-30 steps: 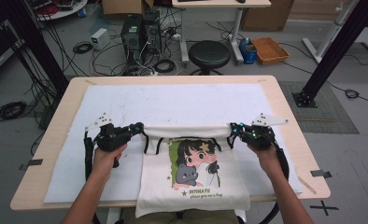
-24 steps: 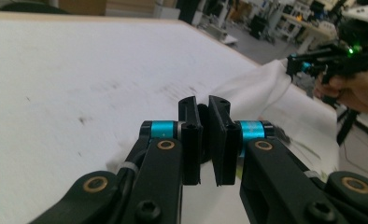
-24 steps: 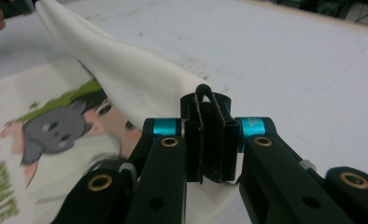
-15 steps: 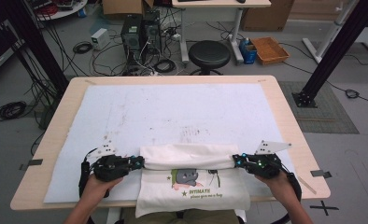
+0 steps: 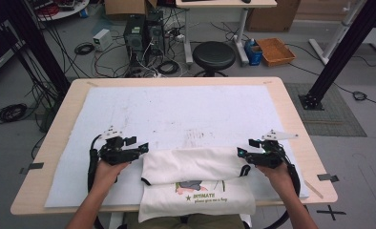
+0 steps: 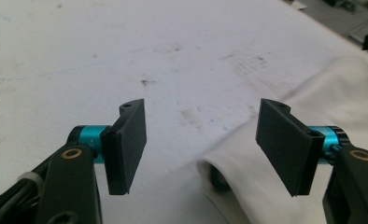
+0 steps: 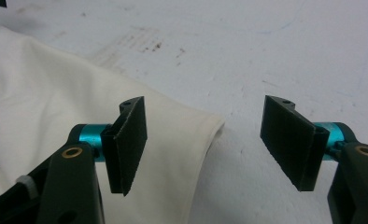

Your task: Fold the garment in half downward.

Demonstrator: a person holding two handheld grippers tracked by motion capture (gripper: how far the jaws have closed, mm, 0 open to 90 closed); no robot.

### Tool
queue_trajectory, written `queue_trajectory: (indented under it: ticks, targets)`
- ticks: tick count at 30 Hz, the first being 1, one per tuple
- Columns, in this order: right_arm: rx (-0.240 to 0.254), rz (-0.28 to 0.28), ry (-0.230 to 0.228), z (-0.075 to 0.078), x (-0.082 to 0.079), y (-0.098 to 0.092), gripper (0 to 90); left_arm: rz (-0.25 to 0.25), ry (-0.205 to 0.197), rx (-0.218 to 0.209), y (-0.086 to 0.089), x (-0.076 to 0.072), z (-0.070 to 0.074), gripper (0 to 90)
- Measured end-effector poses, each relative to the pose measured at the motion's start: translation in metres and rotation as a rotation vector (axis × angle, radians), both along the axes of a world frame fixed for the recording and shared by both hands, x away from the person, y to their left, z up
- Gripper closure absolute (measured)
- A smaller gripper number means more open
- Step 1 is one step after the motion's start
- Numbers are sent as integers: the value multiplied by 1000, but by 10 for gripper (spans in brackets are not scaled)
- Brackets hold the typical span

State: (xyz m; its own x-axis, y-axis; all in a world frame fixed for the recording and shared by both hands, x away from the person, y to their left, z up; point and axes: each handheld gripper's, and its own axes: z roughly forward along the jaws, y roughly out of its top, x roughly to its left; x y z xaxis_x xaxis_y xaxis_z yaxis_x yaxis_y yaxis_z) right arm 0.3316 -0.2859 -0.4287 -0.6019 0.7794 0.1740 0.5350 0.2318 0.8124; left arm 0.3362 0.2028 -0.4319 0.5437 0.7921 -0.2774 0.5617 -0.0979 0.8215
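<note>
- While both sets of jaws are standing wide apart, nothing's getting pinched: the left gripper [image 6: 201, 147] is showing its two black pads w/ a clear gap, and the folded edge of the white T-shirt [image 6: 285, 140] is lying loose on the mat under that gap, not pressed by either pad. Jaws have just been opening.
- Right gripper [image 7: 203, 144] is looking the same – pads spread, just opened too, shirt's rounded fold poking in beneath the gap from the camera's left, untouched by the pads as far as I can tell.
- From the high view, left gripper [image 5: 137, 149] is sitting just beside the shirt's left end, right gripper [image 5: 242, 155] just beside its right end, tips pointing inward at each other across the cloth.
- T-shirt [image 5: 195, 183] is lying folded at the near edge of the table, centred btwn the two hands; top part doubled over toward the person, covering most of the cartoon print, w/ green lettering showing below the fold. Lower hem is hanging slightly over the table's front edge.
- Both hands are gripping the tools from the near side, forearms coming in from below.
- White mat [image 5: 186, 109] is covering most of the wooden table [image 5: 62, 119]; scuff marks are showing near its middle.
- Black stool [image 5: 214, 55] is standing behind the table's far side.
</note>
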Motion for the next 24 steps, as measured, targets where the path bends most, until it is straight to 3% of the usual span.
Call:
queue_trajectory:
  ticks: [3, 5, 6, 8, 9, 10, 11, 13, 18, 21, 24]
  targets:
    - [-47, 0, 49, -7, 14, 8, 323, -35, 52, 71, -12, 7, -11, 336]
    - [-74, 17, 103, -13, 19, 12, 393, -88, 77, 118, -17, 8, -16, 337]
    - [-94, 37, 117, -17, 20, 13, 444, -88, 81, 138, -18, 7, -17, 348]
    - [-121, 56, 98, -20, 18, 14, 513, -89, 63, 164, -19, 5, -17, 455]
    - [-113, 72, 106, -19, 18, 13, 628, -92, 60, 172, -19, 3, -17, 550]
    - [-91, 103, 128, -18, 18, 13, 685, -106, 69, 146, -19, 3, -17, 660]
    - [-102, 102, 120, -18, 16, 14, 726, -110, 67, 144, -20, 1, -17, 744]
    - [-114, 117, 107, -15, 15, 17, 803, -105, 46, 155, -22, 0, -15, 812]
    - [-103, 84, 56, -8, 21, 15, 824, -35, 52, 42, -11, 13, -8, 845]
    - [-74, 41, 28, -2, 35, 12, 825, -8, 24, 22, -11, 27, -2, 854]
    - [-84, 5, 11, 1, 53, 17, 825, 23, -13, -7, -14, 44, 3, 855]
